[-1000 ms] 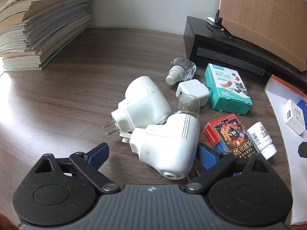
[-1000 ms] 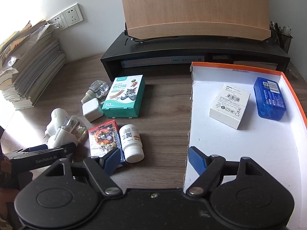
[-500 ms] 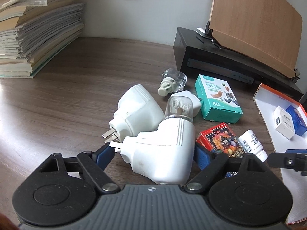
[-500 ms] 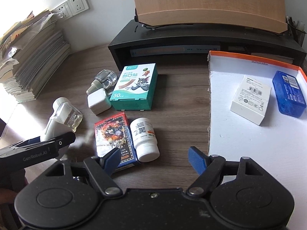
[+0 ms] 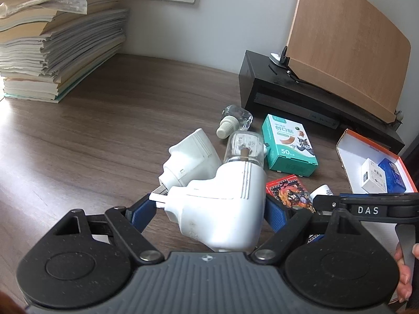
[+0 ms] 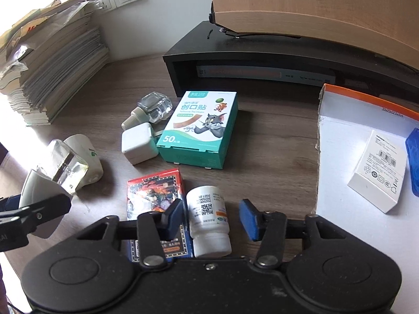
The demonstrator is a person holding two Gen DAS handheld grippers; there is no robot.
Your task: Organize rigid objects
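Observation:
My left gripper is shut on a white plug-in vaporizer with a clear bottle on top and holds it above the table; it also shows in the right wrist view. A second white vaporizer lies on the table behind it. My right gripper is open, its fingers on either side of a white pill bottle that lies on the table. A red card box lies to the left of the bottle.
A green plaster box, a white charger cube and a clear refill bottle lie further back. An orange-rimmed white tray on the right holds a white box and a blue box. A paper stack and a black stand are behind.
My left gripper closed on the white vaporizer and lifted it off the table. My right gripper moved left and down from the tray edge to straddle the pill bottle.

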